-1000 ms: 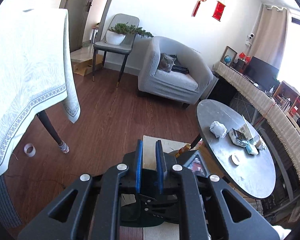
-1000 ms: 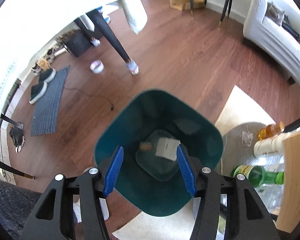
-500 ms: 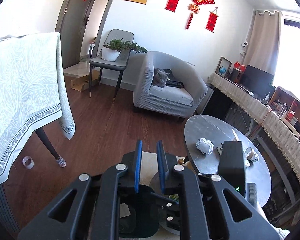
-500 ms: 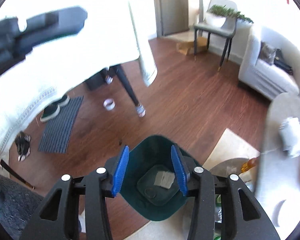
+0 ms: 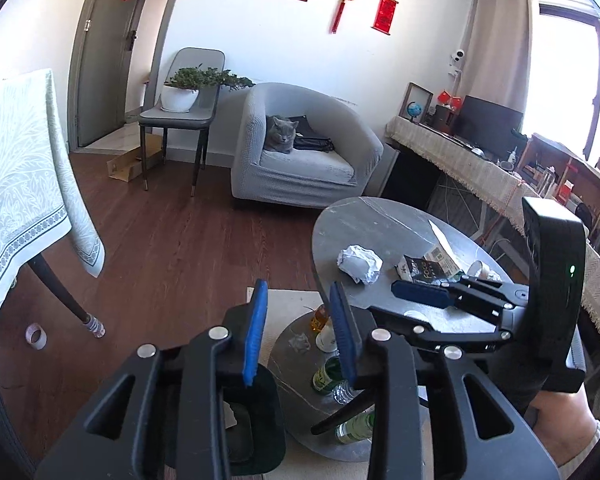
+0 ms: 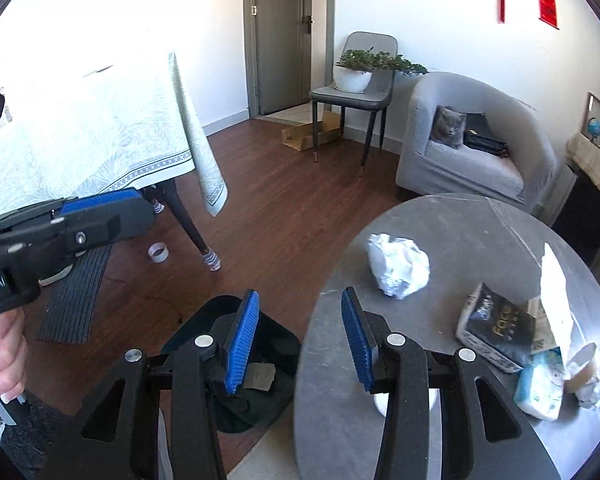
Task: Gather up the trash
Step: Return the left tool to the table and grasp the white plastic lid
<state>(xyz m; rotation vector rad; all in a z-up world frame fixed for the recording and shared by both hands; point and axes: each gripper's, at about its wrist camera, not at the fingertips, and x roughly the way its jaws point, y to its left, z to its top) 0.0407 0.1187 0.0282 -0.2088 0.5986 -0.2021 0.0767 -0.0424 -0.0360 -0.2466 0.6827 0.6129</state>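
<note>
A crumpled white paper ball [image 6: 398,266] lies on the round grey table [image 6: 480,232]. Right of it are a black carton [image 6: 496,328], a blue tissue pack [image 6: 540,388] and a paper cup [image 6: 584,364]. My right gripper [image 6: 300,296] hangs open over the table's near left edge, short of the paper ball, with nothing between its fingers. The dark green bin [image 6: 268,332] stands on the floor below, scraps inside. My left gripper [image 5: 298,292] is above the bin [image 5: 252,420]; its jaws are opening and hold nothing. It shows from the side [image 6: 132,200] in the right wrist view.
Bottles [image 5: 328,372] and a tissue scrap stand on a low shelf under the round table. A dining table with a pale cloth [image 6: 120,140] fills the left, a tape roll [image 6: 158,252] by its leg. A grey armchair [image 6: 472,160] with a cat and a chair [image 6: 356,96] stand behind.
My right gripper rose from over the bin and swung right to the round table's edge. My left gripper's jaws widened, and the right gripper came into its view.
</note>
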